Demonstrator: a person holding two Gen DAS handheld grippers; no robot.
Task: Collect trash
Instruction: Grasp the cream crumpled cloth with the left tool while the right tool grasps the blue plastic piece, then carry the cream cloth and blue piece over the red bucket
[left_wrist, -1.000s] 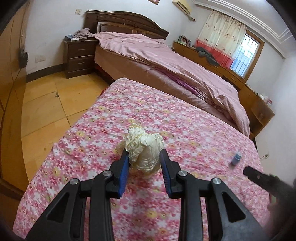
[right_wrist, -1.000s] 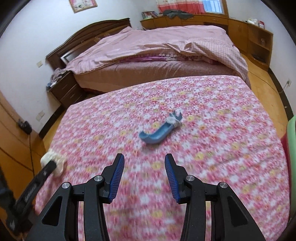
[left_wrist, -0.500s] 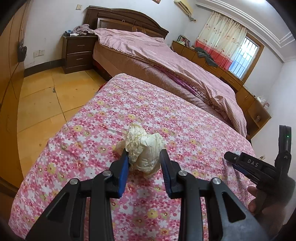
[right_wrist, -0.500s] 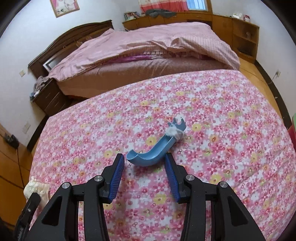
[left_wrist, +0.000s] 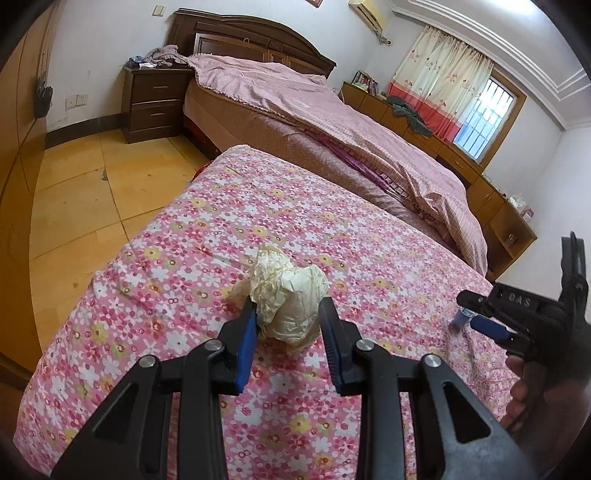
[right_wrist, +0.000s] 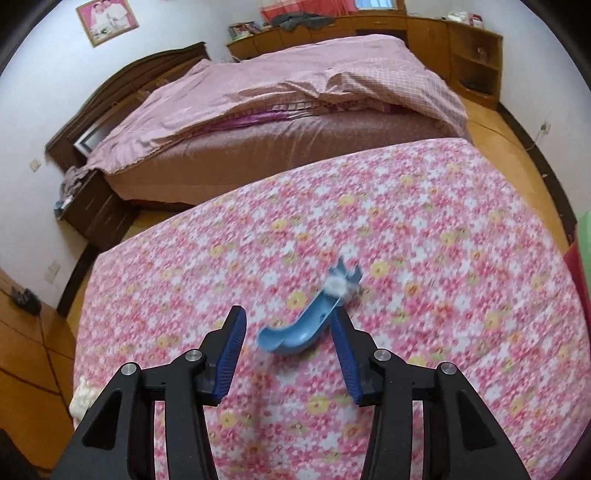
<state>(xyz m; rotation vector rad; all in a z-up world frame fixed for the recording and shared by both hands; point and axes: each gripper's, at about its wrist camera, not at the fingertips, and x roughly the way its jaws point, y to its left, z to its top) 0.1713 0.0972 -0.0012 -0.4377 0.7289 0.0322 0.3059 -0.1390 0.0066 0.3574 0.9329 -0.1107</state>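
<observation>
A crumpled pale-yellow paper wad (left_wrist: 286, 295) rests on the pink floral bedspread (left_wrist: 177, 295), and my left gripper (left_wrist: 287, 312) is shut on it, both blue pads pressing its sides. The wad also shows at the bed's left edge (right_wrist: 83, 398) in the right wrist view. A curved blue plastic piece (right_wrist: 299, 332) with a white tuft at its far end lies on the bedspread (right_wrist: 443, 221). My right gripper (right_wrist: 289, 317) straddles it with jaws opening; the right pad is close to it and the left pad stands apart. From the left wrist view the right gripper (left_wrist: 474, 314) hangs over the blue piece (left_wrist: 462, 318).
Beyond the floral bed stands a second bed under a pink quilt (left_wrist: 332, 122), with a dark nightstand (left_wrist: 155, 103) by its headboard. Wooden floor (left_wrist: 81, 192) runs along the left. A low wooden cabinet (right_wrist: 406, 33) lines the window wall. A green and red object (right_wrist: 583, 251) sits at the right edge.
My right gripper has closed in on the blue piece, which now lies between its fingers. It has come further into the left wrist view. The left gripper still holds the wad.
</observation>
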